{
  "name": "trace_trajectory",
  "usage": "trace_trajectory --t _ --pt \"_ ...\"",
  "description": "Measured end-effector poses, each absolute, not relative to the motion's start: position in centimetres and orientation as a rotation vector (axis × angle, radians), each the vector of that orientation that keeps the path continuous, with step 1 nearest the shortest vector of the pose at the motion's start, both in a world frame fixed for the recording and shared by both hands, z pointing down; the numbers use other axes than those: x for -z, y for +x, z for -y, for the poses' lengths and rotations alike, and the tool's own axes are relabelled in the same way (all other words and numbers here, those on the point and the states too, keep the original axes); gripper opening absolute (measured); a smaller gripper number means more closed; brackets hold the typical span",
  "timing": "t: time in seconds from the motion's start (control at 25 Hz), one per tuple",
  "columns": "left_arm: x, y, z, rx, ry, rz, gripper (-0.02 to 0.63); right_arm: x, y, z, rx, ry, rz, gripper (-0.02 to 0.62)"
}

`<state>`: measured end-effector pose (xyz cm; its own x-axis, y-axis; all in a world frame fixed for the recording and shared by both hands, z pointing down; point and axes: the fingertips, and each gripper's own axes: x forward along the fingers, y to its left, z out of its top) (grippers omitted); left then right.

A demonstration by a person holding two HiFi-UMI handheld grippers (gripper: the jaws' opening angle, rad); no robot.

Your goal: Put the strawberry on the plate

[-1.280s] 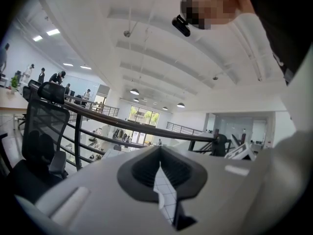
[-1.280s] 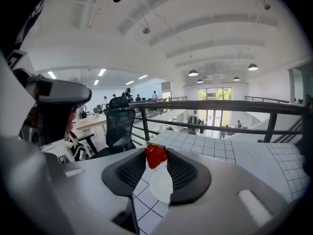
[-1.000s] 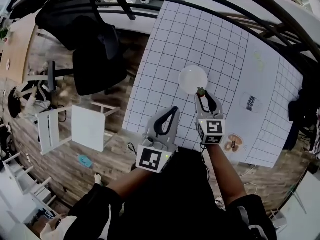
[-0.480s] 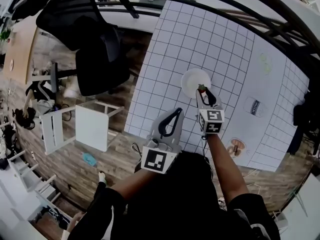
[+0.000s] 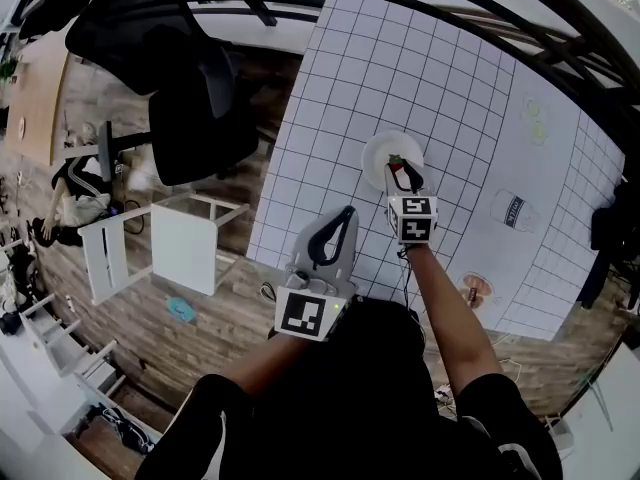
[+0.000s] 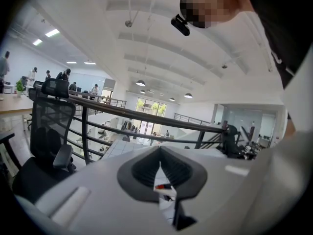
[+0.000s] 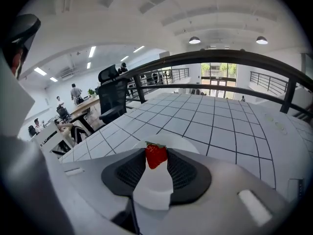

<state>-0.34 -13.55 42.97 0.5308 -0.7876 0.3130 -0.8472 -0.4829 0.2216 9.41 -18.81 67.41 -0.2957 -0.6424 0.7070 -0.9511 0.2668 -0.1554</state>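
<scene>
Head view: the right gripper (image 5: 402, 171) is over the white plate (image 5: 376, 154), which sits on the table (image 5: 440, 88) with squares. It holds the red strawberry (image 5: 396, 161) at its tips. The left gripper (image 5: 347, 213) is closer to the person, away from the plate.

Left gripper view: the left gripper (image 6: 159, 151) has its jaws pressed together, with nothing in them.

Right gripper view: the right gripper (image 7: 156, 161) pinches the strawberry (image 7: 155, 153) between its jaws, over the plate (image 7: 188, 142).

strawberry (image 7: 156, 155): 1 | plate (image 5: 376, 151): 1 | tongs (image 5: 349, 212) (image 5: 402, 168): 2 | office chair (image 5: 200, 108): 1
</scene>
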Motion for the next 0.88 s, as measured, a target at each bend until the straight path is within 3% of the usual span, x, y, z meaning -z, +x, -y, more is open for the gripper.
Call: trace_trajectory --t 0.88 --pt "-42.5 -0.4 10.8 -0.234 2.431 1.335 0.006 -71.2 9.2 18.7 -0.641 1.333 1.923 0.14"
